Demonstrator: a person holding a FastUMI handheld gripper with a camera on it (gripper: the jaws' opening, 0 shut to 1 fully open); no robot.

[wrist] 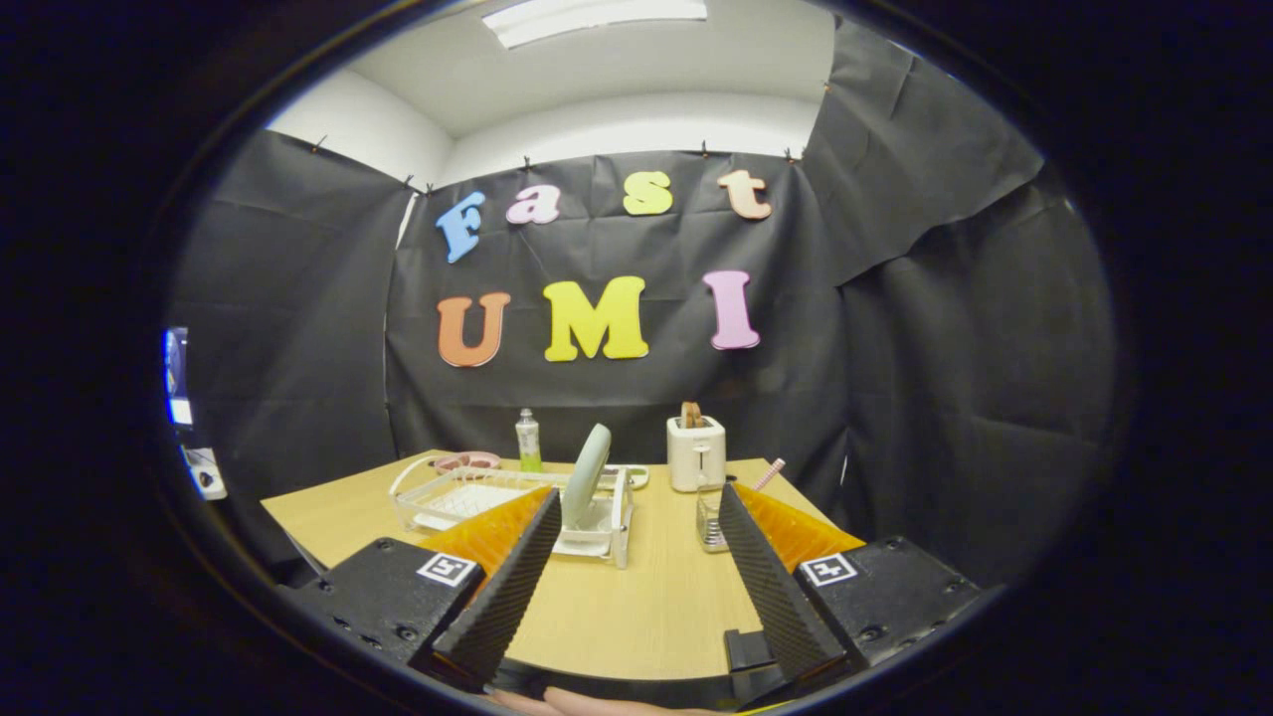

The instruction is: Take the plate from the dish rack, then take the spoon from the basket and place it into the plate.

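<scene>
The gripper (636, 517) is held above the near edge of a light wooden desk (636, 607), its two fingers (512, 577) spread wide apart and grasping nothing; bare desk surface lies between them. Ahead of the left finger, toward the middle of the desk, stands a white wire dish rack (477, 497) on a drip tray. A pale plate (587, 474) stands on edge in the rack's right end, nearly upright and leaning slightly, just beyond the tip of the left finger. Just ahead of the right finger's tip stands a small clear basket (709, 522), partly hidden by that finger; a pink-handled utensil (768, 473), whose working end is concealed, slants up out of the area behind the finger tip, and whether it is the spoon cannot be told. Toward the far edge of the desk stands a white toaster (696, 452) with a slice of bread (690, 413) in its slot. Left of it, also near the far edge, is a clear bottle (527, 441) with greenish liquid, and a pink bowl (467, 460) sits behind the rack toward the far left corner. A small part of the person's hand (597, 704) shows below the gripper.
</scene>
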